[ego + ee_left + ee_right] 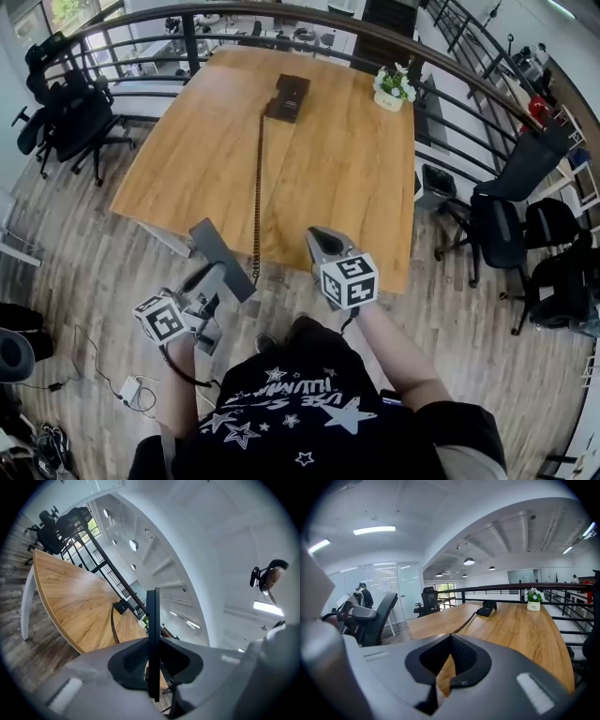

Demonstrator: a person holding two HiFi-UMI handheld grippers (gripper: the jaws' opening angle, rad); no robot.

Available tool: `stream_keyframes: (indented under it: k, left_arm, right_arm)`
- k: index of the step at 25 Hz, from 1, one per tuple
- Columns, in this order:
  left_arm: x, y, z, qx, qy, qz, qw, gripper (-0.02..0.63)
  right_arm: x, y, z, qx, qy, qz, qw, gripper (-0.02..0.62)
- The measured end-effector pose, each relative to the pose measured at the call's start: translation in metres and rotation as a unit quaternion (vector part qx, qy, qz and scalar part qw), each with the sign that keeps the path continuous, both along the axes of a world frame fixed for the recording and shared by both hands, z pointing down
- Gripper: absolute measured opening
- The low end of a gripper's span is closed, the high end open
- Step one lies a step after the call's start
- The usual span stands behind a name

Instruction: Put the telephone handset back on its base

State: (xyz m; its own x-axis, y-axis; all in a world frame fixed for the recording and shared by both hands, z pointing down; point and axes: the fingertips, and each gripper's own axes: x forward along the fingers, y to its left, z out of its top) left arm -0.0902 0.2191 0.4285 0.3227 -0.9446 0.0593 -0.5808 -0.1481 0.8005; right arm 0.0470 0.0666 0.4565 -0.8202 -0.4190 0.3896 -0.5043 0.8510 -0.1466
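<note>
Holding entry: telephone handset (208,240), dark, clamped edge-on between the jaws of the left gripper (222,275), at the near edge of the wooden table (347,178). Coiled cord (257,187) — runs from handset to the base (287,97) at the far end. Right gripper (319,236) — jaws together, nothing between them, just right of the cord. Potted flowers (391,89), far right.

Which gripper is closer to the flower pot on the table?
Right. The flower pot stands at the far right of the table; the right gripper is at the near edge, the left gripper, clamped on the handset, further left and farther off.
</note>
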Motion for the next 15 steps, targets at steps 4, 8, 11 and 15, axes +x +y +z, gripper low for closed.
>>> stream_keyframes:
  k: [4, 8, 11, 15]
  left_arm:
    - [-0.009, -0.003, 0.005, 0.001, 0.010, -0.001, 1.0000, 0.077]
    - [-0.016, -0.010, 0.006, 0.000, 0.010, 0.002, 0.9999, 0.077]
    - [-0.030, -0.022, 0.005, 0.004, -0.001, 0.001, 1.0000, 0.078]
    - [-0.049, -0.045, -0.001, 0.002, -0.005, 0.001, 1.0000, 0.077]
  right_arm:
    - [-0.008, -0.011, 0.002, 0.001, 0.003, 0.005, 1.000, 0.000]
    - [-0.023, -0.025, 0.004, 0.001, 0.002, 0.002, 1.000, 0.000]
    - [-0.042, -0.046, 0.001, 0.003, -0.006, 0.001, 1.000, 0.000]
    - [-0.066, -0.081, -0.007, 0.008, -0.020, 0.004, 1.000, 0.000]
